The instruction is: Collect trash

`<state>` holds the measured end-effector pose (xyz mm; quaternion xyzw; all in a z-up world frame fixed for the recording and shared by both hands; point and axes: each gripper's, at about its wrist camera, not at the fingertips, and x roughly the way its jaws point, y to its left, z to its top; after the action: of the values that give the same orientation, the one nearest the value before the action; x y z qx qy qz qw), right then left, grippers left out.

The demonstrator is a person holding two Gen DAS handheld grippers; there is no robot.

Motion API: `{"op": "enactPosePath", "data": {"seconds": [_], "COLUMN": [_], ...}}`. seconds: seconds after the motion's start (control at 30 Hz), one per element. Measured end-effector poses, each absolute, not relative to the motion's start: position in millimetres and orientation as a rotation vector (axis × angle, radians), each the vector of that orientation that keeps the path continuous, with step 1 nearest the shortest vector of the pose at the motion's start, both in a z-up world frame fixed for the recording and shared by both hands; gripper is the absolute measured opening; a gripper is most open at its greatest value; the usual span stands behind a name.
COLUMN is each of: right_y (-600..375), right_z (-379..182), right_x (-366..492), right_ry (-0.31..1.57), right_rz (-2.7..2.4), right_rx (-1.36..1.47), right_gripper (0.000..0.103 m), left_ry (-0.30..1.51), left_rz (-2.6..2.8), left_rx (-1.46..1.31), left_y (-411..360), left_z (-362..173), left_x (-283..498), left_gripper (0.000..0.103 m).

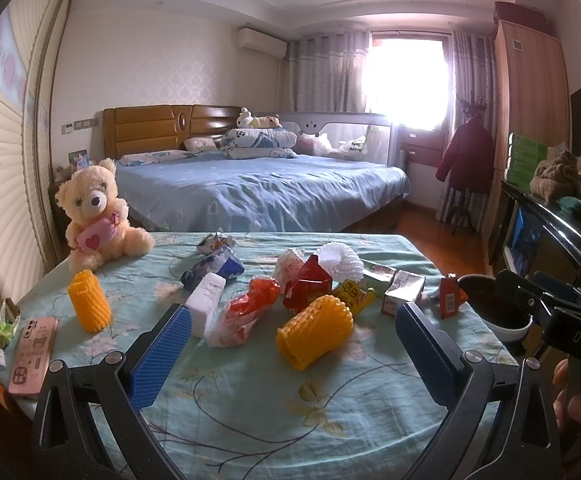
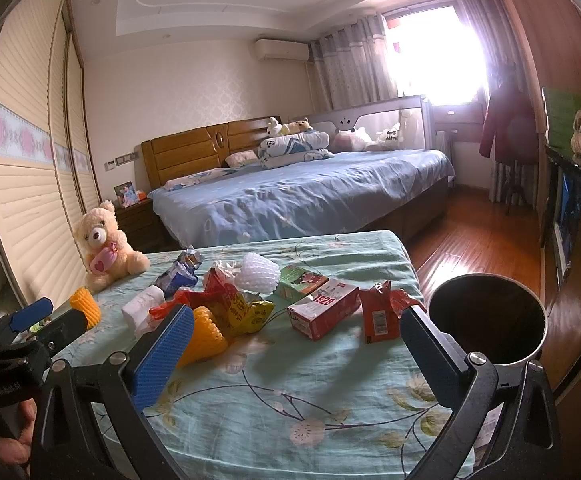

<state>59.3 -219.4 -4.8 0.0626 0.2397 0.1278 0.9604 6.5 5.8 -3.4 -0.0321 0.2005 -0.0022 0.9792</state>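
Observation:
Trash lies scattered on a table under a floral cloth [image 1: 250,412]: a yellow foam net [image 1: 314,330], a second yellow foam net [image 1: 89,301], a red-and-white wrapper [image 1: 246,312], a red bag [image 1: 308,286], white foam nets [image 1: 338,260], a white block [image 1: 206,302] and small cartons [image 1: 404,292]. A dark round bin [image 2: 486,314] stands off the table's right edge. My left gripper [image 1: 294,356] hovers open just before the near yellow net. My right gripper [image 2: 296,354] is open too, above the cloth short of a red carton [image 2: 324,314] and a crumpled red carton [image 2: 378,312].
A teddy bear [image 1: 98,216] sits at the far left corner of the table, and a pink phone [image 1: 34,354] lies near the left edge. Behind stand a bed [image 1: 258,188], a wardrobe wall on the left and a dark cabinet [image 1: 550,240] on the right.

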Motion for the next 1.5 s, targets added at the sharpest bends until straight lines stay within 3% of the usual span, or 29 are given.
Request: {"op": "enactPosePath", "data": {"seconds": [0.8, 1.5], "right_y": [-212.6, -249.1], "right_z": [-8.5, -54.0], "right_x": [57.6, 121.6], "right_ry": [0.500, 0.692], "right_rz": [0.258, 0.223], "right_rx": [0.133, 0.155], "right_gripper": [0.103, 0.103], "left_ry": [0.419, 0.621], "left_rz": [-0.012, -0.015], "left_rx": [-0.061, -0.016], "left_y": [3.8, 0.9], "left_z": [-7.3, -43.8], "left_x": [9.0, 86.8], "left_gripper": [0.102, 0.102]}}
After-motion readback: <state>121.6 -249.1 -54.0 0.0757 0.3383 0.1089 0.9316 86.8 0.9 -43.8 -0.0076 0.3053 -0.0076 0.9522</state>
